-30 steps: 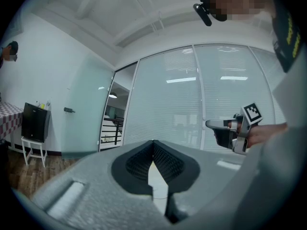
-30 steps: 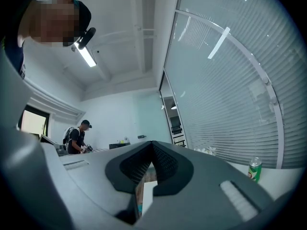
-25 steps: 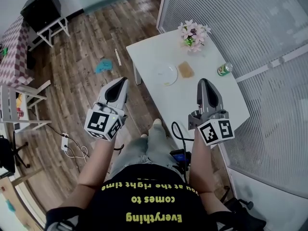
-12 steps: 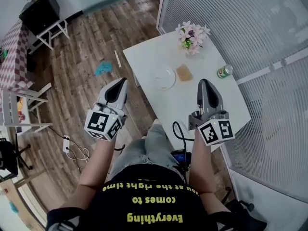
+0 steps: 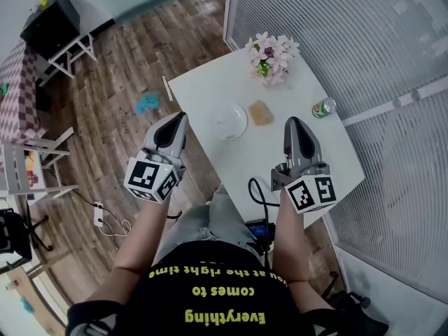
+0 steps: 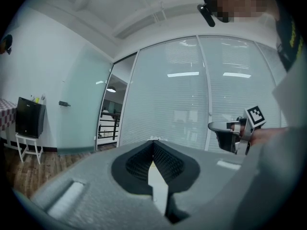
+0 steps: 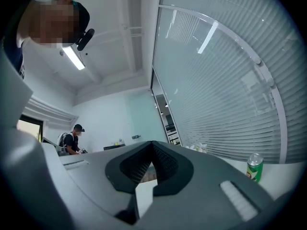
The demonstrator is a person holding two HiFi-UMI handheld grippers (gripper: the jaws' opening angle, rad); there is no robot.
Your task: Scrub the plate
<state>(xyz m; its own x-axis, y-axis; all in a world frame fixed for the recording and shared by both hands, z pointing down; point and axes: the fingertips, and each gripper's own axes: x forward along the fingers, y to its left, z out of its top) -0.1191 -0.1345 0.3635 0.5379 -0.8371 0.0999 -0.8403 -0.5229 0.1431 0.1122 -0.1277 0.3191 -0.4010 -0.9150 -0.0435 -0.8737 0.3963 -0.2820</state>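
My left tongs [image 5: 176,121] and right tongs [image 5: 292,124] are both closed tight with nothing between the jaws, and I hold them out in front of me. Seen from above, the plate [image 5: 232,121] lies on the white table [image 5: 308,156] between their tips, touching neither and a little nearer my left. A brown pad [image 5: 260,112] sits just beside it.

Left gripper [image 5: 180,118] and right gripper [image 5: 291,122] are pointing forward side by side, roughly level; both are sitting closed, empty.
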